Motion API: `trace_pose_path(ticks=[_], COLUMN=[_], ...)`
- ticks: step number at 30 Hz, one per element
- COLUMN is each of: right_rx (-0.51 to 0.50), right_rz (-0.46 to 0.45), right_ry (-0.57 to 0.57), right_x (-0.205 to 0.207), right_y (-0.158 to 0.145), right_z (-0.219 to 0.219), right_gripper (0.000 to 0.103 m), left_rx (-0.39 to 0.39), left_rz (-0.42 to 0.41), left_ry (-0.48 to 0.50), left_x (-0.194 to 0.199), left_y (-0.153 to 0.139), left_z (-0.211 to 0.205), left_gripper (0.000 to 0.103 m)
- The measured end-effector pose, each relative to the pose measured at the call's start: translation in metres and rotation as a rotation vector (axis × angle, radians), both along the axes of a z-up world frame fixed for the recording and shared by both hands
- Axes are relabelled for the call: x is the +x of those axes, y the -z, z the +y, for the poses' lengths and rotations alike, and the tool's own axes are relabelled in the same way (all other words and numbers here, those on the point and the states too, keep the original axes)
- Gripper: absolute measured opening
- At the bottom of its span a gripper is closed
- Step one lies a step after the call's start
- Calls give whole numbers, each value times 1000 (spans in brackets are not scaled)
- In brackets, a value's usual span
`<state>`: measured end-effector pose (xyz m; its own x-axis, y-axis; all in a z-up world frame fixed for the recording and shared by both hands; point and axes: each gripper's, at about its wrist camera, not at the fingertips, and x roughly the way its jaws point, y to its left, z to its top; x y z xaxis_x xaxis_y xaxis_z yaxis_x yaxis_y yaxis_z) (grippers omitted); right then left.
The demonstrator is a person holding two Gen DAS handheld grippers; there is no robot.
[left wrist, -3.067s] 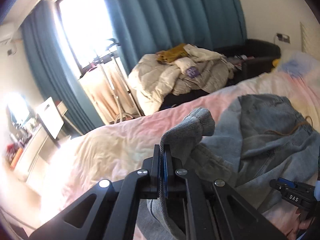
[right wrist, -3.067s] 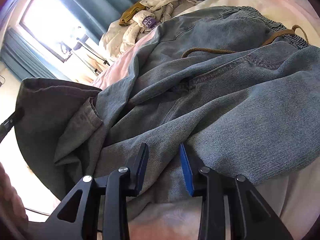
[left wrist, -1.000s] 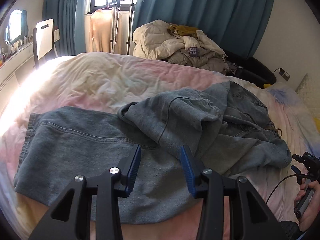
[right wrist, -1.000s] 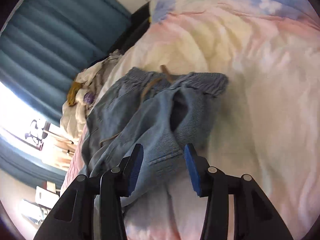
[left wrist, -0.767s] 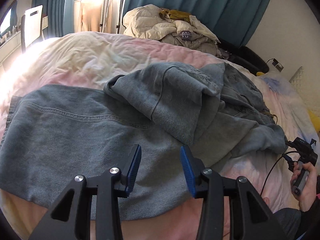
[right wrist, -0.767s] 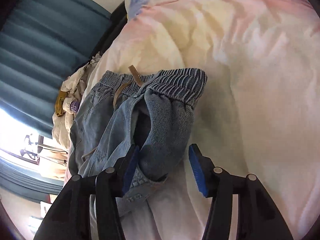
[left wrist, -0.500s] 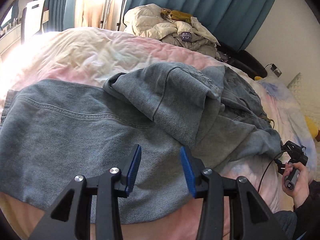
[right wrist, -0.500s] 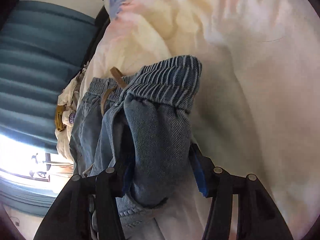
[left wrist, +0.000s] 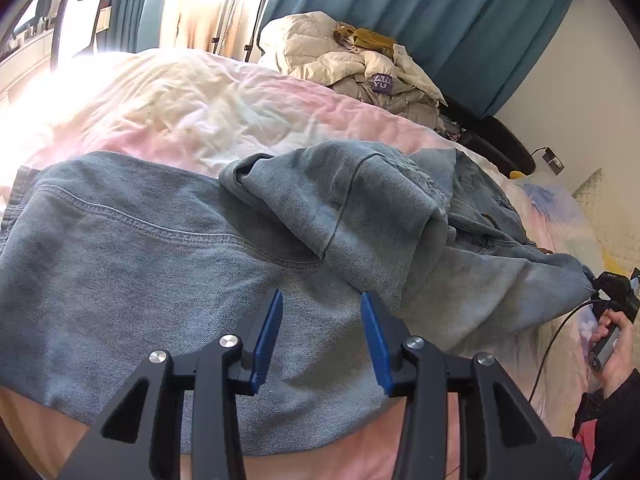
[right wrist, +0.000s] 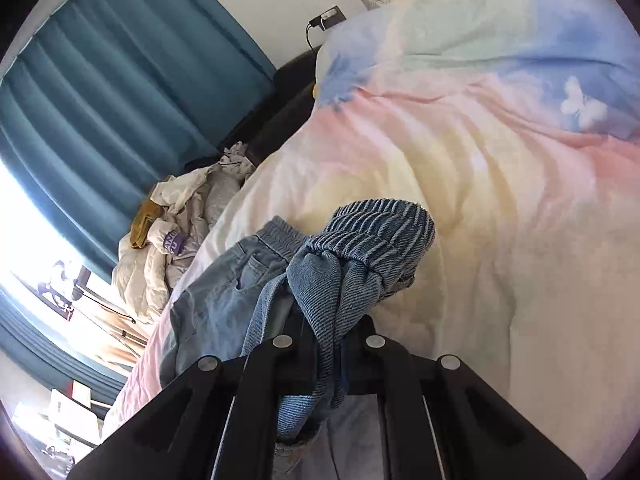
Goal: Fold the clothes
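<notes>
While your left gripper point(left wrist: 321, 330) hangs with its jaws wide apart and holding nothing above the jeans point(left wrist: 168, 264) spread on the bed point(left wrist: 192, 112), your right gripper point(right wrist: 325, 354) has clamped their ribbed waistband point(right wrist: 376, 240) (bunched, lifted).

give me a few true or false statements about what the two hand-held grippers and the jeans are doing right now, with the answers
1. The left hand-held gripper is open, with nothing between its fingers. True.
2. The right hand-held gripper is open and holds nothing. False: it is shut on the elastic waistband of the jeans.
3. The jeans lie on a bare wooden floor. False: they lie on a pastel bedspread.
4. A pile of pale clothes sits beyond the bed, in front of teal curtains. True.
5. The left hand-held gripper hovers over a flat spread of denim. True.
</notes>
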<state>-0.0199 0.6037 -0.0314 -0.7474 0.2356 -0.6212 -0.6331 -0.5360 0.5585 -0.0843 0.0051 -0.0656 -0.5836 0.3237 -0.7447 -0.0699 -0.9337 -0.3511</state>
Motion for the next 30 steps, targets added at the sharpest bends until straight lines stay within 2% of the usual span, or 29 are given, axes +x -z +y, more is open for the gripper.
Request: trace_pose_path(ticks=[3, 5, 12, 15, 20, 21, 23, 24, 25, 30], right_rx=[0, 4, 2, 46, 105, 113, 138, 165, 177, 195], right_rz=[8, -13, -164, -241, -297, -306, -332, -358, -368, -293], right_ry=[13, 22, 20, -5, -65, -77, -86, -62, -43, -58], right_x=[9, 16, 35, 29, 23, 25, 29, 34, 40, 63], right_y=[-6, 4, 94, 115, 105, 101, 93, 87, 81, 44], right_z=[14, 23, 29, 21, 14, 12, 7, 5, 3, -11], right_gripper=[5, 5, 5, 5, 7, 10, 29, 43, 49, 52], left_rx=[3, 10, 3, -15, -6, -5, -4, -6, -8, -42], left_rz=[-14, -24, -14, -11, -12, -8, 5, 13, 22, 61], left_ry=[-11, -16, 4, 11, 17, 17, 21, 24, 26, 42], left_x=[-4, -8, -13, -14, -14, -13, -11, -10, -8, -1], left_y=[3, 6, 7, 7, 7, 6, 3, 1, 0, -8], left_z=[-4, -5, -3, 1, 1, 1, 1, 1, 2, 7], left_gripper=[42, 42, 42, 42, 42, 42, 42, 42, 42, 42])
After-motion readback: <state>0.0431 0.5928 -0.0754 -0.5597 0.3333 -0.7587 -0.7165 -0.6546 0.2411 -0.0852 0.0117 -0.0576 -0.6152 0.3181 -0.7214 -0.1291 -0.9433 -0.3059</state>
